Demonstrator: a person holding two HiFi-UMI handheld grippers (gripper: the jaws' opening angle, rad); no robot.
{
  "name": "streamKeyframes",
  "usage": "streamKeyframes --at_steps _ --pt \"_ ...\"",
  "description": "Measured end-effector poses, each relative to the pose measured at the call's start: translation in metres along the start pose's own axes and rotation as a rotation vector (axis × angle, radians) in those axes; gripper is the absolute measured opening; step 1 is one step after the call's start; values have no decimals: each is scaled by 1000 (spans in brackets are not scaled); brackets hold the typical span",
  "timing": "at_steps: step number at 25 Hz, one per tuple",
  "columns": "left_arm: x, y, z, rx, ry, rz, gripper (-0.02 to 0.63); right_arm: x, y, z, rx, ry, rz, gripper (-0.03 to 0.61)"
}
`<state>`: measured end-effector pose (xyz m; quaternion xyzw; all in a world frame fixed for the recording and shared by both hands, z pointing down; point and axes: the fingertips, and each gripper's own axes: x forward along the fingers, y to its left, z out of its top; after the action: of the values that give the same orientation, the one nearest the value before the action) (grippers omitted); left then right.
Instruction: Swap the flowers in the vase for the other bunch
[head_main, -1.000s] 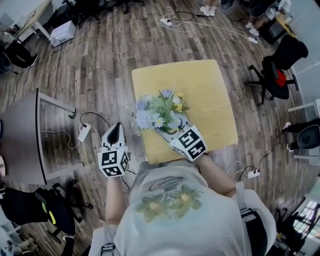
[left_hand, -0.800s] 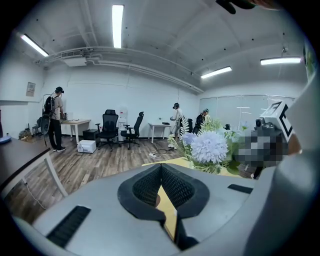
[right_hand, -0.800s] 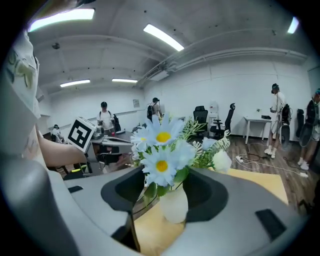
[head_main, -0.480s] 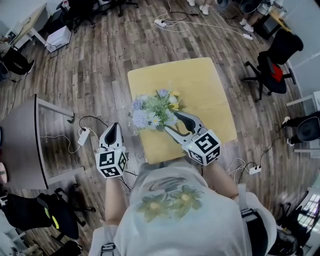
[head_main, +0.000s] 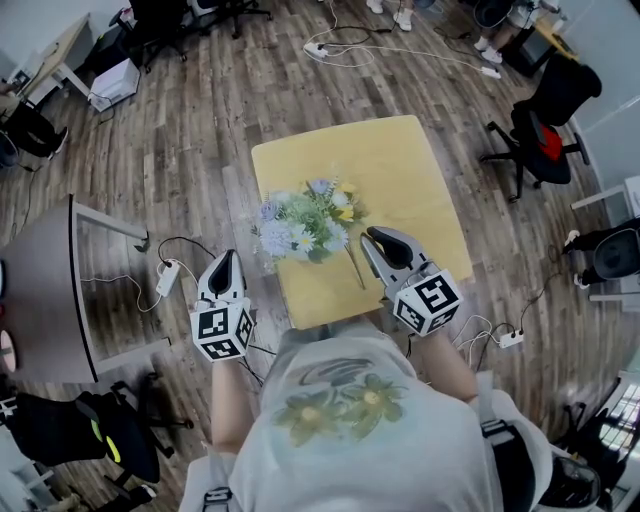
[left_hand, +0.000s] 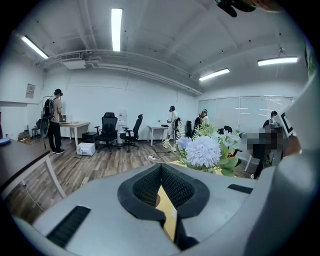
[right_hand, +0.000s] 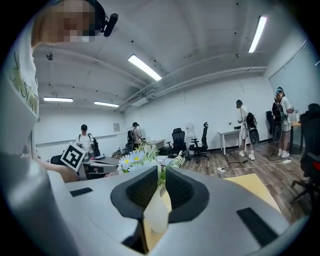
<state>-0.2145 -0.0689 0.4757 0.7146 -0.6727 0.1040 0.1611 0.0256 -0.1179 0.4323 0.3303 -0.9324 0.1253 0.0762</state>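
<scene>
Head view: a square surface (head_main: 420, 190) of smooth yellow board stands on a grey-brown plank floor (head_main: 200, 120). The flowers (head_main: 305, 225), a loose round bunch of pale blue pompoms, white daisies and feathery green, sit left of its centre. A thin dark stalk (head_main: 355, 268) runs out from under them toward 5 o'clock, flat on the board. The right gripper (head_main: 373, 237), grey moulded shells with a marker cube, lies at 4 o'clock of the bunch, apart from it. The left gripper (head_main: 225, 258) hangs at 7 o'clock, off the surface, over the floor.

Left gripper view: the ribbed black pads (left_hand: 176, 187) meet at their tips, pressed together on nothing; the blue pompom stands beyond, at 2 o'clock.

Right gripper view: the jaws have just been closing and stand nearly together, with a narrow slit and nothing pinched. Through it shows a pale, smooth vase (right_hand: 157, 212), with green stems and daisies above it.
</scene>
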Motion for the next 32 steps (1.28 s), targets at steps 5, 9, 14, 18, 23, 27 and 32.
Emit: streamKeyframes --at_steps 5,9,14,18,23,27,32 --pt "-3 -8 -1 3 2 -8 17 -6 -3 1 23 -23 -13 57" --pt "-5 -17 -1 8 -1 -17 17 -10 -2 -2 31 -33 -16 51" --pt "-4 -23 -1 11 -4 -23 17 -10 -1 -9 29 -19 -26 40" --pt "-3 -25 -3 10 -1 -22 17 -6 2 -15 -7 7 -21 38" --pt "-5 -26 -3 8 -2 -15 17 -6 4 -15 -16 14 -17 38" --pt "-7 -26 -3 6 -4 -12 18 -5 4 -16 -11 15 -10 38" --pt "-10 -22 -4 6 -2 -1 17 -2 3 -16 0 13 -10 38"
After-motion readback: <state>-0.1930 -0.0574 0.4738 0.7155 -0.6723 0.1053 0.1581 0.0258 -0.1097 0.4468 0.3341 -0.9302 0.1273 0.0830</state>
